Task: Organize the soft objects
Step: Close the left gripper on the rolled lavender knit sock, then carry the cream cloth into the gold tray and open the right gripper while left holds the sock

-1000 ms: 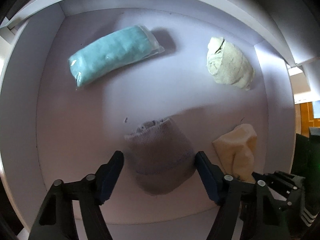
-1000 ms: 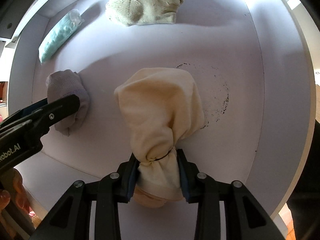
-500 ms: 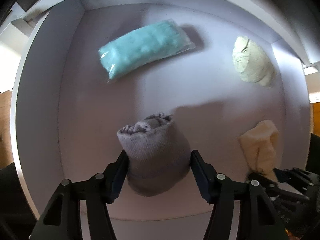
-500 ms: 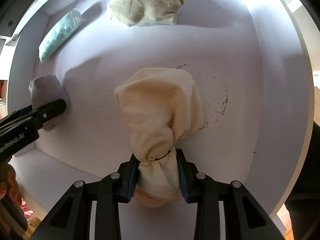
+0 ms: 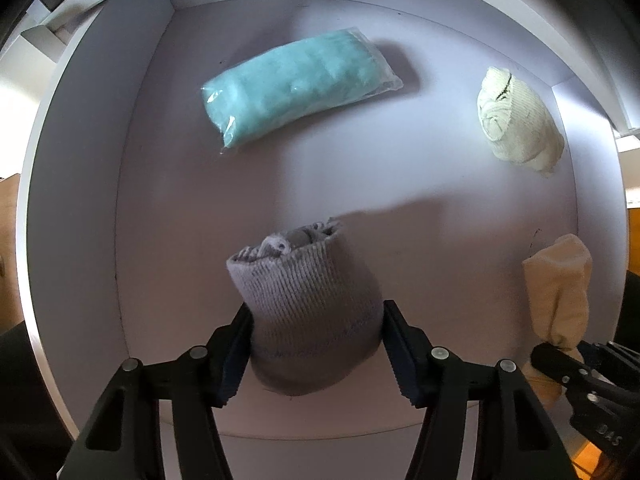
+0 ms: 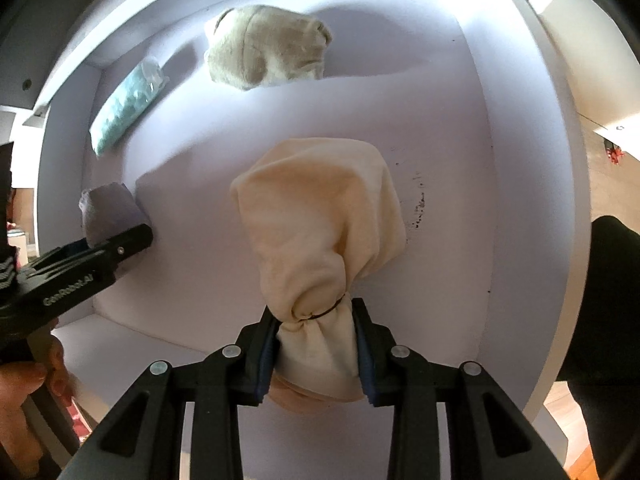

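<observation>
A grey knitted sock roll (image 5: 304, 280) stands between the pads of my left gripper (image 5: 316, 320), whose jaws are closing and press on both its sides. My right gripper (image 6: 315, 320) is shut on the tied neck of a cream cloth bundle (image 6: 320, 208), which hangs over the floor of the white box (image 5: 80, 160). The left wrist view shows that bundle (image 5: 560, 288) at the right edge. A teal towel in clear wrap (image 5: 296, 84) and a pale rolled sock (image 5: 516, 124) lie at the back of the box.
Dark speckled marks (image 6: 416, 200) dot the box floor right of the cream bundle. White walls close the box in on every side. A person's hand (image 6: 24, 392) holds the left gripper's handle at the lower left.
The left jaws have closed in from a clear gap on both sides to touching the grey roll. The right gripper has risen slightly with the cream bundle still pinched.
</observation>
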`<act>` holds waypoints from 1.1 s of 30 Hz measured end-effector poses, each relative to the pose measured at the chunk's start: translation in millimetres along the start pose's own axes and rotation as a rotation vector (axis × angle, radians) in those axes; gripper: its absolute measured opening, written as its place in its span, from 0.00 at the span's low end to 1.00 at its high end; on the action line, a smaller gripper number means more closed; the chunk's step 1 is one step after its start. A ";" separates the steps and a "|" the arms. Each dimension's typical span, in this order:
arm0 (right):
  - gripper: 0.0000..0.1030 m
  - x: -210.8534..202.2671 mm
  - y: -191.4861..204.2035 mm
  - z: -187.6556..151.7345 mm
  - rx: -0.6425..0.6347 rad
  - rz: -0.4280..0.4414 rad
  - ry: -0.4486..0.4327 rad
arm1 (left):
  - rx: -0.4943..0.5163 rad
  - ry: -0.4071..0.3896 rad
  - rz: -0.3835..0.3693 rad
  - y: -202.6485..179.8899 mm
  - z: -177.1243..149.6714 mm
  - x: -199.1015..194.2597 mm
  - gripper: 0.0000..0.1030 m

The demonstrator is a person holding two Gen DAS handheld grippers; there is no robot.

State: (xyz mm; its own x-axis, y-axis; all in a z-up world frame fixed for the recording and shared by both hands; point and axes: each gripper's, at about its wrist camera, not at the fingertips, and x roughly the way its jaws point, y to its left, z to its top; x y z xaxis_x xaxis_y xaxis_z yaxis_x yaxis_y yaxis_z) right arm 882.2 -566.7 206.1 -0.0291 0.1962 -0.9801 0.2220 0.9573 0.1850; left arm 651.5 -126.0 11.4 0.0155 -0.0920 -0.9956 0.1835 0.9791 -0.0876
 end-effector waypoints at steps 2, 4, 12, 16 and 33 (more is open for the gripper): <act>0.33 -4.6 -6.4 -2.6 0.014 0.010 -0.004 | 0.004 -0.001 0.006 -0.1 1.1 0.0 0.59; 0.33 -6.5 -14.6 -2.4 0.026 0.023 -0.004 | 0.009 -0.003 0.017 3.4 0.9 -1.6 0.59; 0.33 -38.8 -40.1 -10.9 0.095 0.072 -0.037 | -0.006 0.006 0.016 -2.8 -3.0 0.0 0.59; 0.33 -73.1 -51.6 -13.0 0.117 0.102 -0.081 | -0.009 0.010 0.017 -1.8 -1.4 3.5 0.59; 0.33 -208.8 -58.1 -10.4 0.128 0.207 -0.285 | -0.034 0.024 0.014 -2.9 9.3 9.0 0.58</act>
State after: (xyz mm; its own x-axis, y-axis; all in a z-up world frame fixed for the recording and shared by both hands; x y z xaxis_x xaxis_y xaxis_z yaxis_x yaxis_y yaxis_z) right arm 865.2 -661.1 400.8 0.2978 0.2989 -0.9066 0.3151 0.8657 0.3890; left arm 660.3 -131.3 2.9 -0.0055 -0.0745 -0.9972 0.1500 0.9859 -0.0745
